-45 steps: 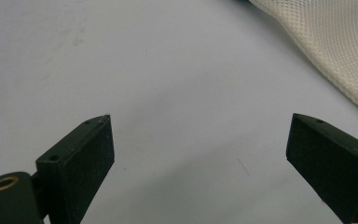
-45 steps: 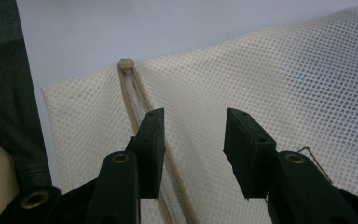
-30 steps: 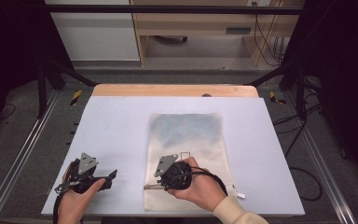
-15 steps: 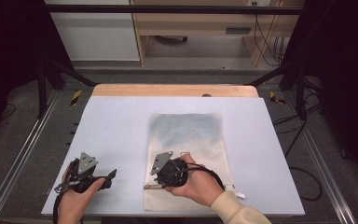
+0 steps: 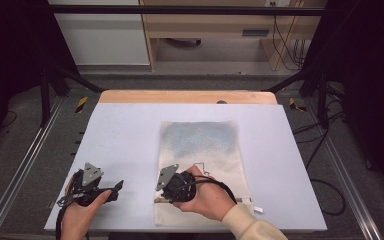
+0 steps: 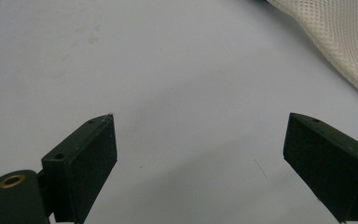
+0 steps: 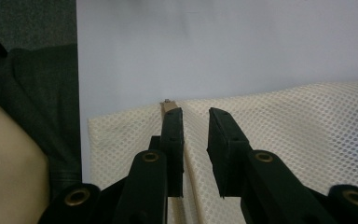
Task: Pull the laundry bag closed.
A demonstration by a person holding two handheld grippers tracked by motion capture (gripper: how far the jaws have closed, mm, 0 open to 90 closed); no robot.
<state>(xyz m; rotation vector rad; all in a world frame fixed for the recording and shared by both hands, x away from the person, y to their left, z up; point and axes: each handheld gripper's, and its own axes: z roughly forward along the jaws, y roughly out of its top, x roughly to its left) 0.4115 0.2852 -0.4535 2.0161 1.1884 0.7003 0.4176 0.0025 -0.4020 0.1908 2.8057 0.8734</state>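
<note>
So there's a cream mesh bag (image 5: 202, 165) lying flat on the pale table (image 5: 125, 130), a bit right of centre, its long side running away from the person. The right gripper (image 5: 164, 192) sits over the bag's near left corner, held in the person's right hand (image 5: 207, 200), cream sleeve (image 5: 247, 227) poking in from the bottom edge. In the right gripper view the two black jaws are nearly together – they've just been closing – with a raised ridge of the mesh bag (image 7: 307, 135) running up between them. A narrow gap is left between the pads, and the fabric lies against the left one; I can't tell for sure whether both pads are actually pinching it. A small tan tab (image 7: 168, 106) sticks out just past the left jaw's tip, right at the bag's edge.

The left gripper (image 5: 111, 189) rests near the table's front left corner in the left hand (image 5: 82, 215), well apart from the bag – jaws spread wide with nothing between them, just bare table (image 6: 177, 84) in the left gripper view, and a bit of the mesh bag (image 6: 340, 42) showing in its upper right corner
</note>
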